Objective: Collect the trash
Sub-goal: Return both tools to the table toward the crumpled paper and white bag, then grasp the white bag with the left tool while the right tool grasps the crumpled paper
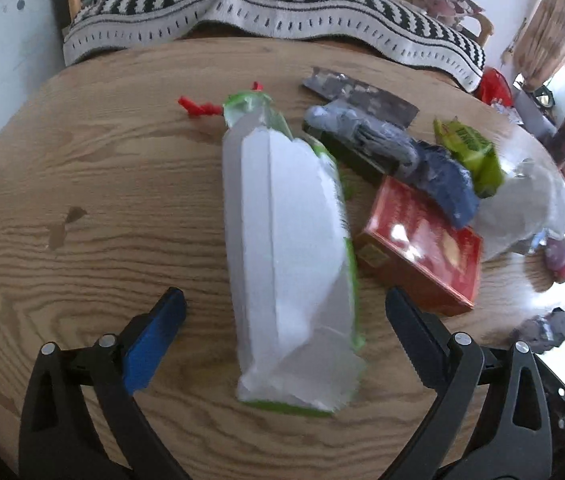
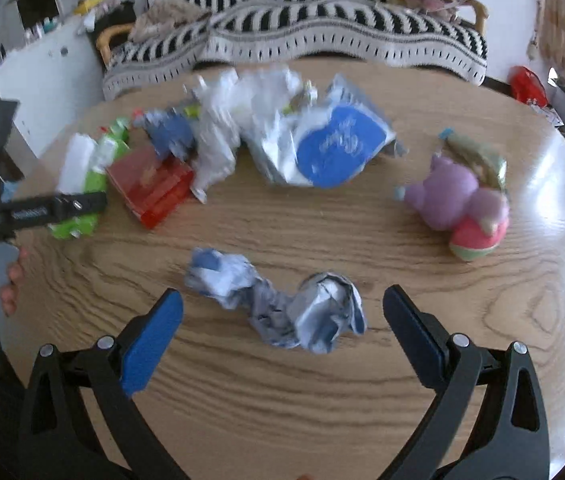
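Crumpled paper wad (image 2: pixel 278 312) is sitting between our gaping right gripper (image 2: pixel 282 320); left gripper (image 1: pixel 286 320), also spread, is straddling the white-and-green bag (image 1: pixel 290 264); closing comes next.

The long bag (image 1: pixel 286 248) is white with lime-green edges, its twist tie (image 1: pixel 198 107) red at eleven o'clock; the box (image 1: pixel 422 248) at three o'clock is red with gold print. The crumpled paper (image 2: pixel 278 304) is pale blue and white; the plush toy (image 2: pixel 458 204) at two o'clock is lilac and pink; the blanket (image 2: pixel 322 28) at twelve o'clock is black-and-white striped; the table (image 2: pixel 282 400) is tan woodgrain.
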Tool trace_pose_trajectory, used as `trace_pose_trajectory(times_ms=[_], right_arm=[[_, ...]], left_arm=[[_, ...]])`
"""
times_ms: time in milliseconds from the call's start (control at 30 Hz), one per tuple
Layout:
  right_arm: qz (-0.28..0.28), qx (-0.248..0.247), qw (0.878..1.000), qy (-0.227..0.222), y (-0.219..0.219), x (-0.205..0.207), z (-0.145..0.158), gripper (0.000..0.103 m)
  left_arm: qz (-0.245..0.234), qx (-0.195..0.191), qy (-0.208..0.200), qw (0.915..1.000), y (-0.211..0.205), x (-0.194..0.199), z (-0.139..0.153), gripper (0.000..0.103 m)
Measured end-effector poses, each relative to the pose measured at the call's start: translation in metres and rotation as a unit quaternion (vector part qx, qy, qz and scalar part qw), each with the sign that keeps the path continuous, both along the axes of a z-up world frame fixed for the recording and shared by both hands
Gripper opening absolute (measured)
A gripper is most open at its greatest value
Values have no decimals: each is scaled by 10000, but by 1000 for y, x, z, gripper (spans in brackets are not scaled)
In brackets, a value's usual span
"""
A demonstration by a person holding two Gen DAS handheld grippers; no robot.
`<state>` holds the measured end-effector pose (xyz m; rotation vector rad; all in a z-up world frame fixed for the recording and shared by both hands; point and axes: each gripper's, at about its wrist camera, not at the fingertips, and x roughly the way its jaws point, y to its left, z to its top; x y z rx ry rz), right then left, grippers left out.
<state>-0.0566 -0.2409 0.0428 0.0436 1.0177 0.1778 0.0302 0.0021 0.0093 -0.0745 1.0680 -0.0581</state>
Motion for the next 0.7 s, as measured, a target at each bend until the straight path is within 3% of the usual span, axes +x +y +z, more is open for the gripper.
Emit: trace_pose_trajectory(times_ms=[100, 167, 400, 500, 700], right_arm=[[57, -406, 9990, -183, 5, 1, -8, 98], [52, -415, 9987, -279, 4, 0, -9, 98], [22, -408, 9983, -403, 3, -3, -11, 98], [32, -405, 9983, -407, 2, -4, -12, 98], [64, -403, 9983, -427, 3, -3, -13, 98]], left_arm=[[-36, 323, -82, 9994, -2, 4, -3, 97], [-62, 528, -145, 9985, -4, 6, -5, 97], [-51, 517, -301, 9982, -2, 7, -5, 98], [-70, 518, -547, 9971, -2, 3, -6, 98], [-157, 502, -559, 9970, -1, 2, -6, 98]])
